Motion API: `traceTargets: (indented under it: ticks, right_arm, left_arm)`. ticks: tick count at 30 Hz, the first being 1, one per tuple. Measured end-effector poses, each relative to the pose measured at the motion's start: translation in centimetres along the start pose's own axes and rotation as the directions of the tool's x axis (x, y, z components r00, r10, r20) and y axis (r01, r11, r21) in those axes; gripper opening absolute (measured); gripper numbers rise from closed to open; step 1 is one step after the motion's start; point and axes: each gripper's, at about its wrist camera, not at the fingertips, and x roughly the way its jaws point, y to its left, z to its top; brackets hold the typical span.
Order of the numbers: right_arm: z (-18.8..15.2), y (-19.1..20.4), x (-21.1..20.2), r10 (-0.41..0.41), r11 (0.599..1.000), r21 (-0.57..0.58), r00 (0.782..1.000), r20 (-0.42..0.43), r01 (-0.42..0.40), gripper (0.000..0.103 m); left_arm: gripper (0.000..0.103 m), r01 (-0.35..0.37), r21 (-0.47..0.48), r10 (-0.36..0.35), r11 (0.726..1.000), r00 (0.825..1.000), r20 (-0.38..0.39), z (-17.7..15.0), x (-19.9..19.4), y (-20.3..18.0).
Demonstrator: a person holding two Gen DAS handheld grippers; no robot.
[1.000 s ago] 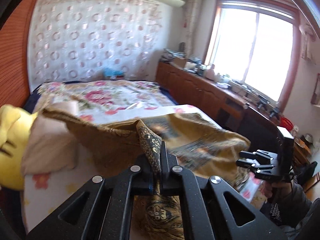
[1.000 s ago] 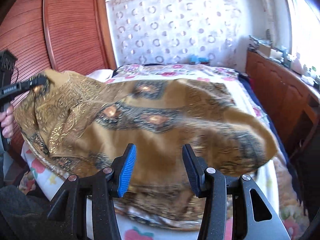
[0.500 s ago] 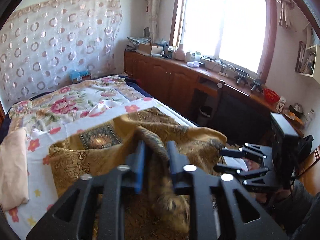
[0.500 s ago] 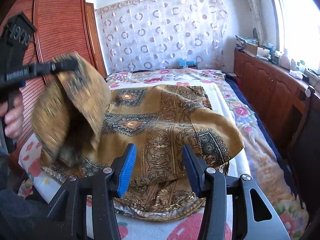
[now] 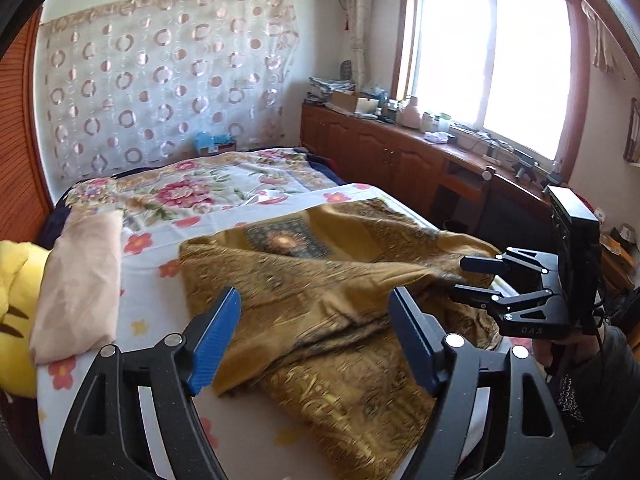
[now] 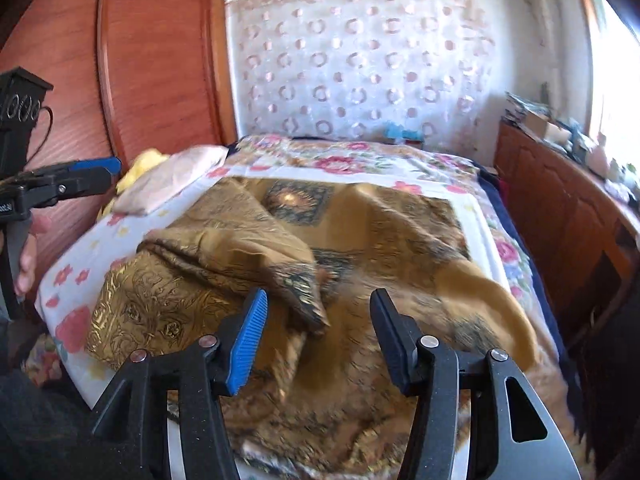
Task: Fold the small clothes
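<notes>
A mustard-gold patterned cloth point(image 5: 328, 300) point(image 6: 360, 248) lies rumpled on the flowered bed, one flap folded over its left part. My left gripper point(image 5: 316, 320) hovers above the cloth's near left edge; its jaws are opening and nothing is between them. My right gripper point(image 6: 318, 320) hangs over the cloth's near edge, jaws also opening, empty. Each gripper shows in the other's view: the right gripper point(image 5: 476, 280) at the cloth's right side, the left gripper point(image 6: 84, 178) held off the bed's left edge by a hand point(image 6: 28, 256).
A folded beige garment point(image 5: 80, 284) and a yellow plush toy point(image 5: 16, 304) lie at the bed's left side. A wooden wardrobe point(image 6: 152, 60) stands left, a long cabinet point(image 5: 420, 164) under the window right. A flowered sheet point(image 5: 192, 192) covers the bed.
My left gripper was shut on a corner of the gold cloth, carried it over, then opened and let it drop. The flap now lies folded on the cloth. The right gripper's jaws widened slightly.
</notes>
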Motion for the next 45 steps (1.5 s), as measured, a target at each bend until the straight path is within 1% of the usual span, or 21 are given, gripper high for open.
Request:
traceTargets:
  ticks: [5,8,9,10,11,13,16,20,22,24,28,31,34,35,36,37,38,39,41,43,45]
  right_arm:
    - [0.8,1.0,3.6,-0.006,0.997,-0.074,0.996,-0.087,0.0,0.056]
    - [1.6,1.1,5.1,-0.02,0.995,-0.1,0.993,-0.117,0.008,0.056]
    - [1.8,1.3,5.3,-0.011,0.994,-0.106,0.993,-0.121,-0.002,0.051]
    - [2.1,1.4,5.5,0.003,0.994,-0.112,0.993,-0.121,-0.016,0.026]
    - [2.4,1.5,5.6,0.028,0.992,-0.117,0.992,-0.122,-0.043,0.009]
    - [2.5,1.8,5.0,0.053,0.99,-0.121,0.993,-0.104,-0.066,0.008]
    - [2.8,1.5,3.6,0.082,0.992,-0.089,0.995,-0.057,-0.087,0.006]
    - [3.4,0.5,0.3,0.099,0.994,-0.051,0.994,0.039,-0.097,0.006]
    - [3.6,-0.3,-1.4,0.071,0.996,-0.05,0.995,0.073,-0.068,0.005]
    - [3.6,-1.5,-2.5,0.049,0.998,-0.04,0.995,0.084,-0.045,0.006]
    - [3.0,-4.3,-3.4,-0.037,0.999,-0.007,0.997,0.063,0.038,0.006]
    - [2.0,-6.2,-3.4,-0.069,0.997,0.023,0.997,0.029,0.069,0.006]
    - [0.8,-7.2,-2.7,-0.106,0.994,0.028,0.994,-0.023,0.106,0.006]
    - [0.8,-7.1,-2.5,-0.115,0.993,0.027,0.993,-0.038,0.116,0.01]
    - [0.7,-7.1,-2.3,-0.121,0.992,0.025,0.991,-0.051,0.122,0.01]
    - [0.5,-7.2,-2.5,-0.13,0.991,0.022,0.99,-0.054,0.132,0.011]
    - [0.6,-7.0,-2.6,-0.131,0.991,0.021,0.99,-0.048,0.132,0.015]
    - [0.9,-6.7,-2.9,-0.127,0.991,0.022,0.991,-0.042,0.128,0.019]
    - [1.5,-6.2,-3.7,-0.135,0.991,0.018,0.991,-0.025,0.135,0.033]
    - [2.2,-5.6,-4.8,-0.137,0.991,0.016,0.991,0.006,0.136,0.041]
    - [2.8,-4.7,-5.3,-0.119,0.993,0.004,0.992,0.042,0.118,0.044]
  left_arm:
    - [0.077,-0.029,-0.034,0.029,0.999,0.999,-0.02,-1.3,0.5,1.5]
    - [0.077,-0.034,-0.055,0.033,0.998,0.999,-0.027,-1.8,0.8,2.1]
    - [0.077,-0.039,-0.059,0.037,0.997,0.999,-0.027,-1.9,0.9,2.3]
    - [0.077,-0.045,-0.062,0.043,0.997,0.999,-0.027,-2.0,0.9,2.4]
    - [0.077,-0.049,-0.064,0.047,0.997,0.999,-0.026,-2.2,0.8,2.6]
    - [0.077,-0.053,-0.073,0.051,0.996,0.998,-0.025,-2.5,0.8,2.9]
    - [0.077,-0.056,-0.075,0.054,0.996,0.998,-0.027,-2.7,0.7,3.1]
    - [0.077,-0.053,-0.077,0.052,0.996,0.999,-0.016,-2.6,0.5,3.0]
    - [0.077,-0.051,-0.075,0.051,0.996,0.999,-0.011,-2.5,0.3,2.9]
    - [0.077,-0.051,-0.074,0.05,0.996,0.999,-0.007,-2.6,0.2,2.8]
    - [0.077,-0.051,-0.072,0.051,0.996,0.999,-0.001,-2.5,0.1,2.7]
    - [0.077,-0.053,-0.074,0.054,0.996,0.999,0.005,-2.6,0.2,2.6]
    - [0.077,-0.063,-0.077,0.064,0.995,0.998,0.013,-2.6,0.1,2.7]
    - [0.077,-0.066,-0.078,0.068,0.995,0.998,0.016,-2.6,0.1,2.8]
    - [0.077,-0.07,-0.079,0.071,0.994,0.997,0.017,-2.6,0.0,2.8]
    - [0.077,-0.073,-0.081,0.075,0.994,0.997,0.018,-2.6,0.0,2.9]
    - [0.077,-0.076,-0.083,0.078,0.994,0.997,0.019,-2.6,-0.1,3.0]
    - [0.077,-0.078,-0.087,0.08,0.993,0.997,0.021,-2.6,-0.1,3.1]
    - [0.077,-0.081,-0.092,0.084,0.992,0.996,0.024,-2.6,-0.1,3.2]
    - [0.077,-0.082,-0.095,0.085,0.992,0.996,0.026,-2.6,-0.1,3.2]
    - [0.077,-0.082,-0.099,0.086,0.992,0.996,0.029,-2.7,-0.1,3.2]
